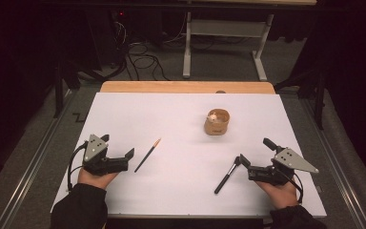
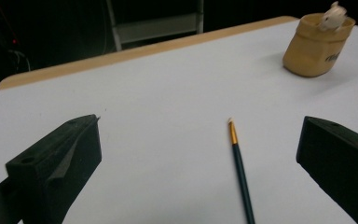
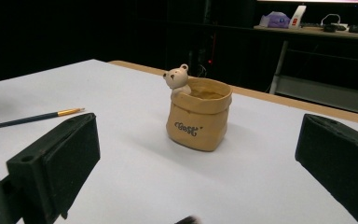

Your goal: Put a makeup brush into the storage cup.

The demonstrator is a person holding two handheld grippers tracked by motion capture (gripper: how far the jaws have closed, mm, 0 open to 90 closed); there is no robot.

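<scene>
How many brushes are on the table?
2. A thin paintbrush with a gold band lies just right of the left gripper. A black brush lies at the right gripper, its upper end by the jaws. Nothing seems hidden, though the pot could hold more.

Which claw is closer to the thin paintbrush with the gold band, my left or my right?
Left. The left claw sits open just beside the thin paintbrush, not touching it. The right claw is far across the table, next to the black brush.
</scene>
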